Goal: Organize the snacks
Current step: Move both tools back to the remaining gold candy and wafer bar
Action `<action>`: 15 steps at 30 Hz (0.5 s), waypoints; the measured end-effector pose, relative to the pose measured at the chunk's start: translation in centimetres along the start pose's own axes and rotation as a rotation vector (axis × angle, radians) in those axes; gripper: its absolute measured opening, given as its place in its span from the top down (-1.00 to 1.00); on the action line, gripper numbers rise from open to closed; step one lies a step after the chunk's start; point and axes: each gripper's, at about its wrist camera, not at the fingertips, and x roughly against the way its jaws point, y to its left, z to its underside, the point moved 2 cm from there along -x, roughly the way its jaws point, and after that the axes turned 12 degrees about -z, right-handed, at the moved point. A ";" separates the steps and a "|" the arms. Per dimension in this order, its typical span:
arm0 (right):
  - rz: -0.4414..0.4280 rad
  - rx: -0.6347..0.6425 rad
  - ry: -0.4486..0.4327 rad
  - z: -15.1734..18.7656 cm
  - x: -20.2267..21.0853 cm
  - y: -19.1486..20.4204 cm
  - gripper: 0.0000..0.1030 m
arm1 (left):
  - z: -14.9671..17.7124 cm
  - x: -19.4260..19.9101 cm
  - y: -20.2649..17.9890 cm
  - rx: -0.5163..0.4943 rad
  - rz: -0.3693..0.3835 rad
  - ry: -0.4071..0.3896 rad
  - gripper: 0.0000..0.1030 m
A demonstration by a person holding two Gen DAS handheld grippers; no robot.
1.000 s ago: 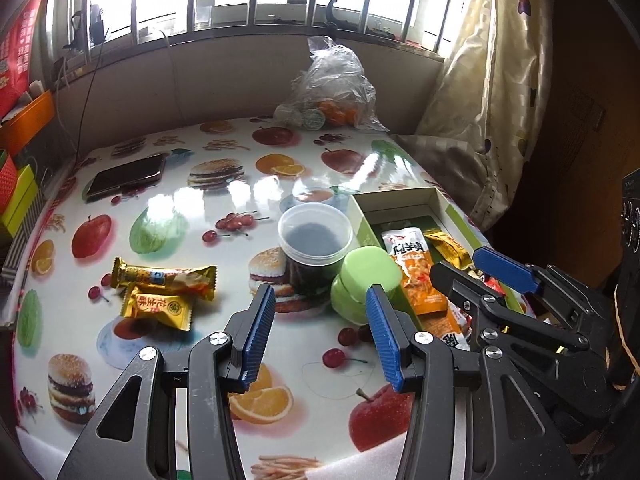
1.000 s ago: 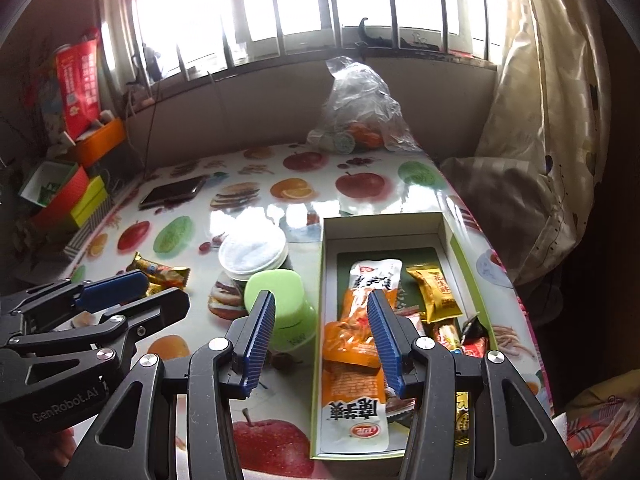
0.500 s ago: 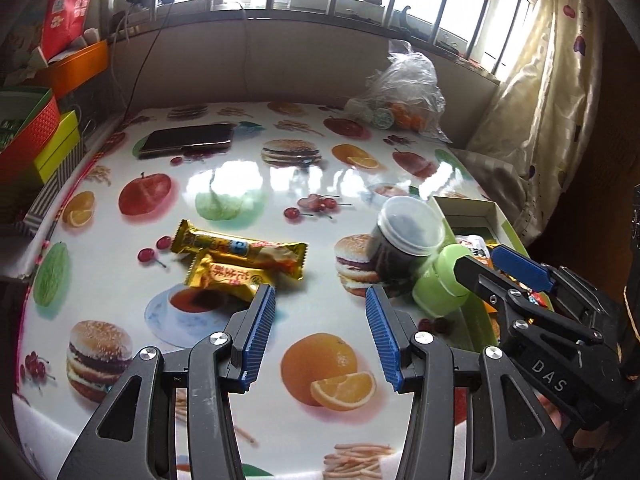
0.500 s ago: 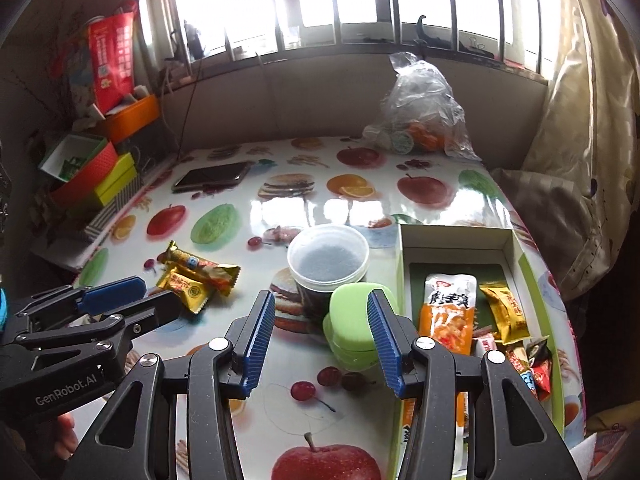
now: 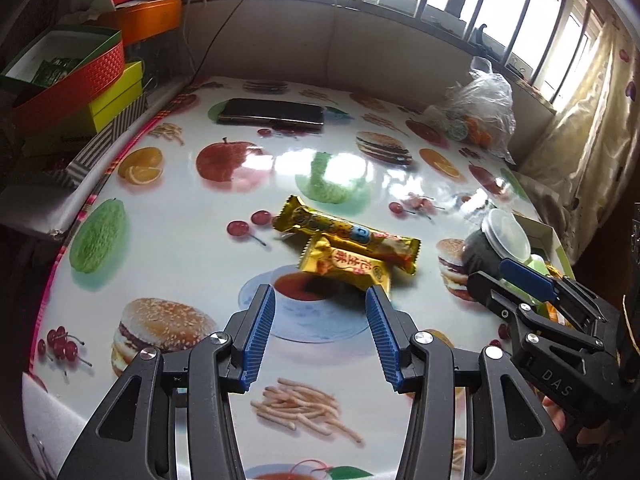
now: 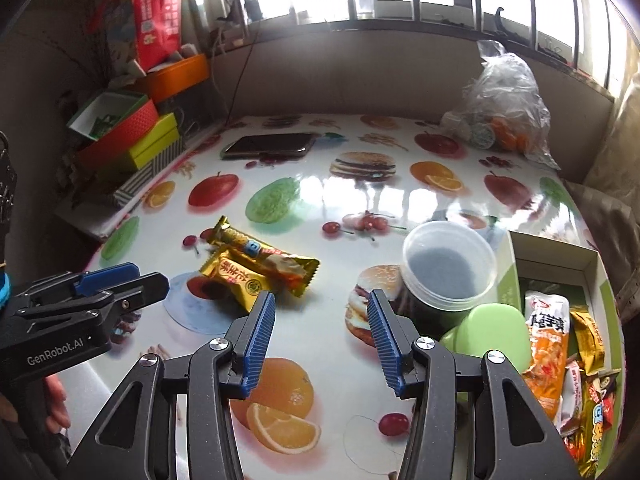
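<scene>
Two gold snack packets lie together on the fruit-print table: a long bar [image 5: 348,236] [image 6: 266,258] and a shorter square pack [image 5: 346,266] [image 6: 234,278] partly under it. My left gripper [image 5: 320,336] is open and empty, just in front of the square pack. My right gripper [image 6: 320,336] is open and empty over the table, right of the packets. A green-rimmed snack box [image 6: 560,256] at the right holds several packets [image 6: 546,344].
A clear-lidded dark tub [image 6: 448,268] [image 5: 500,240] and a green container [image 6: 490,334] stand beside the box. A phone [image 5: 272,112] lies at the back, a plastic bag [image 6: 504,100] at the back right. Stacked boxes [image 5: 80,80] sit off the left edge.
Both grippers have swung left, away from the snack box. The left one has come close to the two gold packets. Both have stayed open.
</scene>
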 end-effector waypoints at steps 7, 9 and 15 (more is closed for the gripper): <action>-0.044 0.053 0.049 -0.2 -3.1 1.9 0.08 | 0.1 -1.1 2.0 0.027 -0.018 0.018 0.06; -0.050 0.064 0.058 -0.3 -3.7 2.2 0.08 | 0.2 -1.3 2.4 0.031 -0.020 0.022 0.06; -0.086 0.109 0.080 -1.0 -5.6 3.1 0.07 | 0.4 -2.0 3.8 0.052 -0.032 0.039 0.06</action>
